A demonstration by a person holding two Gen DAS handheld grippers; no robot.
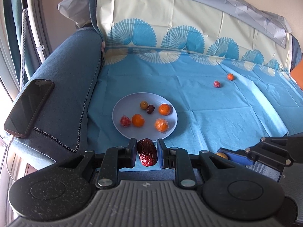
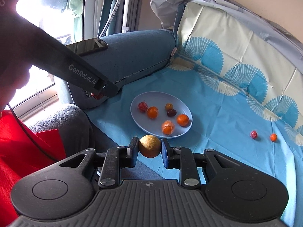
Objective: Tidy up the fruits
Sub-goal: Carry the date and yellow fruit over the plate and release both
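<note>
Left tool (image 1: 146,154): closed on a wrinkled dark red date (image 1: 147,155), pads pressing both its sides, held just short of the near rim of the plate (image 1: 117,117).

Right tool (image 2: 149,147): closed on a round tan-yellow fruit (image 2: 149,146), gripped at both sides, just short of the plate's near rim; in the left wrist view it shows low to the right of the left tool.

Plate: pale blue, oval, lying on the blue patterned cloth (image 1: 208,113) directly ahead of both tools. Contents, six pieces, apart from one another except as noted:
- three oranges (image 1: 138,120), one of them in clear wrap
- one wrapped red fruit (image 1: 125,121), at the left
- one small olive-yellow fruit (image 1: 144,105), touching or just beside
- one small dark date (image 1: 150,109)

Loose on the cloth, well ahead and right of the tools: one small red fruit (image 1: 217,84), one small orange fruit (image 1: 230,76), near each other.

Phone (image 1: 28,106): dark, lying on the blue sofa armrest (image 1: 72,87), left of the left tool.
</note>
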